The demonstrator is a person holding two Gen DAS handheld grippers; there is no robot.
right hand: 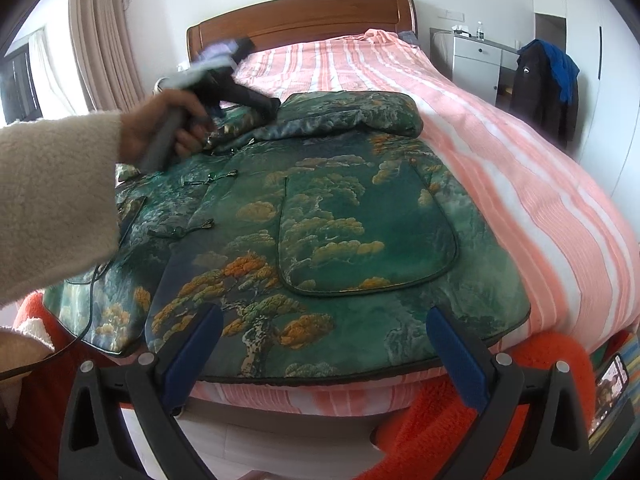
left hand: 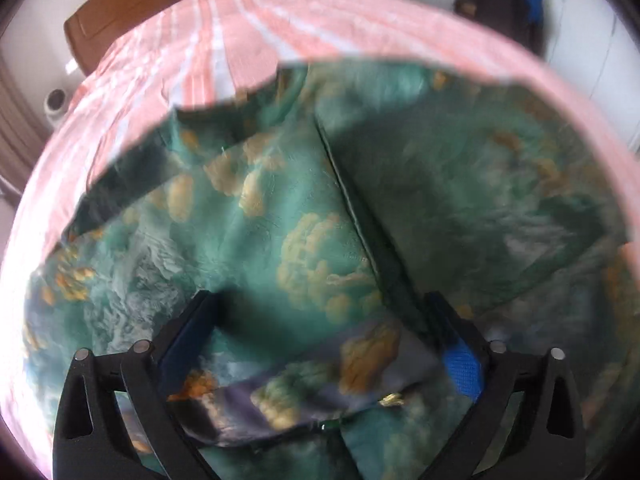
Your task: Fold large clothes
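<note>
A large green jacket (right hand: 320, 232) printed with golden trees lies spread on the bed, hem toward the near edge, one sleeve (right hand: 352, 116) folded across the top. My left gripper (left hand: 320, 312) hovers open just above the jacket (left hand: 280, 208) near its collar, with a fold of cloth (left hand: 304, 380) between its jaws; it also shows in the right wrist view (right hand: 264, 106), held by a hand in a cream fleece sleeve. My right gripper (right hand: 324, 328) is open and empty above the jacket's hem at the bed's near edge.
The bed has a pink striped sheet (right hand: 500, 152) and a wooden headboard (right hand: 304, 16). An orange fleece blanket (right hand: 440, 412) hangs at the near edge. A grey cabinet (right hand: 476, 60) and a chair draped with dark clothes (right hand: 548, 84) stand at the right. Curtains (right hand: 100, 40) hang at the left.
</note>
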